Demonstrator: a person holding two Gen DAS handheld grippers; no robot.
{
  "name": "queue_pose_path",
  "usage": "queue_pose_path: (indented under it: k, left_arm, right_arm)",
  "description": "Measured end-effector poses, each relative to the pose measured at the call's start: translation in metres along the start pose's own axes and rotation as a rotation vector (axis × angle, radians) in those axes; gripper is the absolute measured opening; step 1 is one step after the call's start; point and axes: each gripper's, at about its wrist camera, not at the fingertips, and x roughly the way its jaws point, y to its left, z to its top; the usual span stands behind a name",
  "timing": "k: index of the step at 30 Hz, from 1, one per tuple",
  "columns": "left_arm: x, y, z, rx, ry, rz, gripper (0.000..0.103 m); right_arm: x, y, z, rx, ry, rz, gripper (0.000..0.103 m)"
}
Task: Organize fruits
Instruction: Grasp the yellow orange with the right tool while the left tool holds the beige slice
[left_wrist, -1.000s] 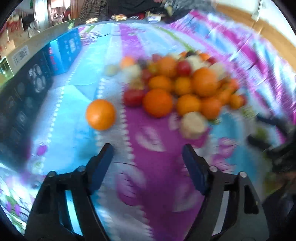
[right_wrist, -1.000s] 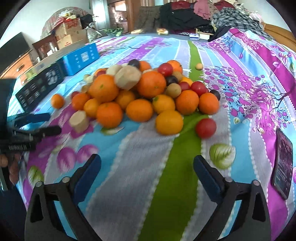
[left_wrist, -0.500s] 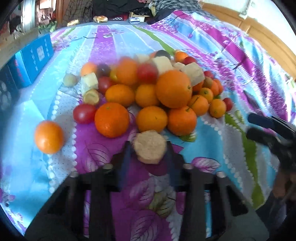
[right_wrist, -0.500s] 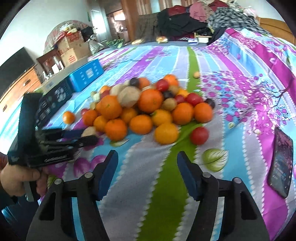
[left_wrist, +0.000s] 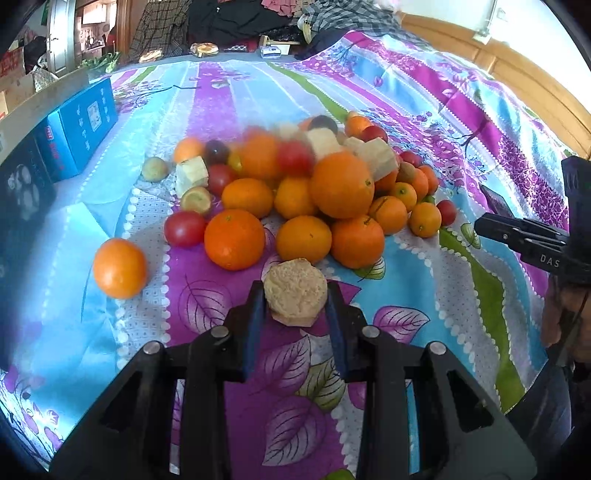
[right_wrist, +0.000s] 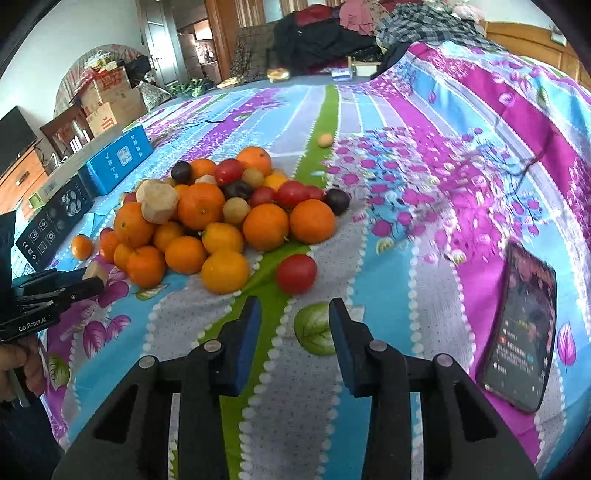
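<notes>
On a bed spread with a striped, floral-print cloth (left_wrist: 207, 92), the left gripper (left_wrist: 295, 314) has just clamped its blue-padded jaws on a pale beige, rough-surfaced chunk with cut facets (left_wrist: 295, 297) at the near edge of a heap of fruit (left_wrist: 295, 192); a second ago those jaws stood wide and empty, short of the heap. The right gripper (right_wrist: 293, 321) has just been narrowing too, but nothing sits between its fingers: a single round red tomato-like fruit (right_wrist: 296, 273) lies just beyond its tips, apart from the heap. With the first piece in hand, the sorting appears barely begun. The heap itself remains a loose mound of glossy oranges and smaller tangerines, red and dark purple round fruits, small tan ones and several more beige cut chunks, with one orange (left_wrist: 120, 267) strayed to its left. A dark smartphone (right_wrist: 521, 328) lies on the cloth to the right.
</notes>
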Motion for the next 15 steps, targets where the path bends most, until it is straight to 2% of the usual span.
queue_pose_path:
  k: [7,11,15]
  left_arm:
    - [-0.002,0.006,-0.001,-0.029,-0.002,0.008,0.033]
    - [-0.001,0.005,0.0,-0.032,-0.001,0.002,0.033]
    - [-0.001,0.003,0.001,-0.028,0.001,-0.002,0.033]
  right_arm:
    - [0.014,0.031,0.018,-0.05,0.025,0.159,0.042]
    - [0.034,0.049,0.018,-0.113,0.037,0.077,0.043]
    - [0.046,0.051,0.018,-0.11,0.055,0.091,0.054]
